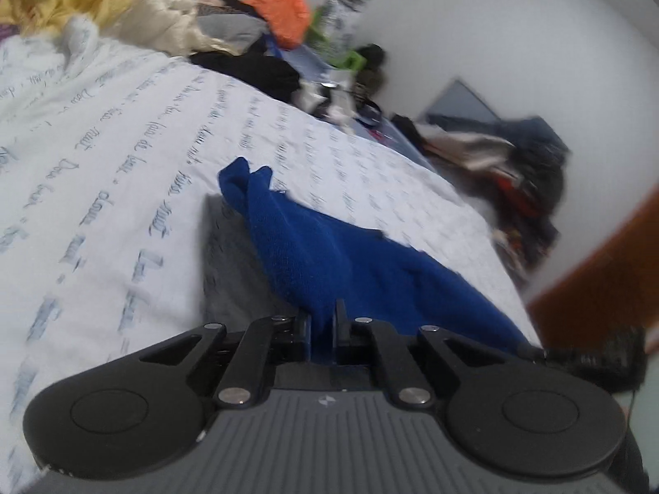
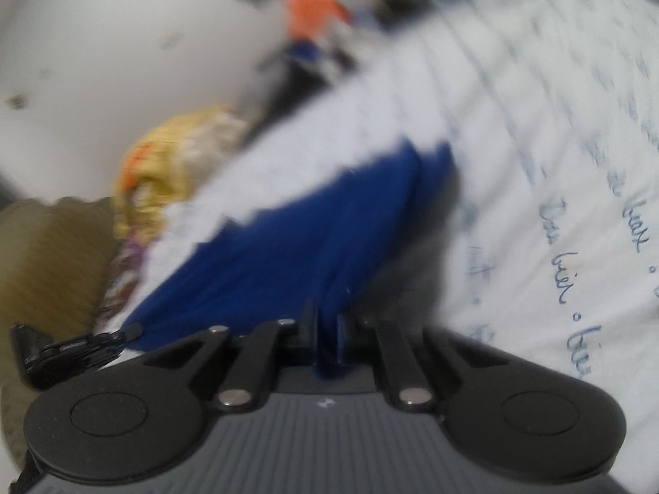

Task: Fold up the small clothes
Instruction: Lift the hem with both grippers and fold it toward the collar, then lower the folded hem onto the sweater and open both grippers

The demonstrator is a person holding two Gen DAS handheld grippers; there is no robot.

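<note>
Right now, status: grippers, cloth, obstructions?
Left gripper and right gripper both shut on blue cloth. Cloth lifted, hanging between them over the bed. Nothing in the way.

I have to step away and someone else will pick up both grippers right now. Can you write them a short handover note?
Left gripper: shut on one edge of the blue cloth.
Right gripper: shut on another edge of the same cloth.
The cloth hangs between the two grippers over the white bedsheet; part of it droops toward the sheet.
A heap of other clothes lies at the far end of the bed.
Done: cloth gripped by both grippers.
Left: fold the cloth; nothing visibly folded yet.
</note>
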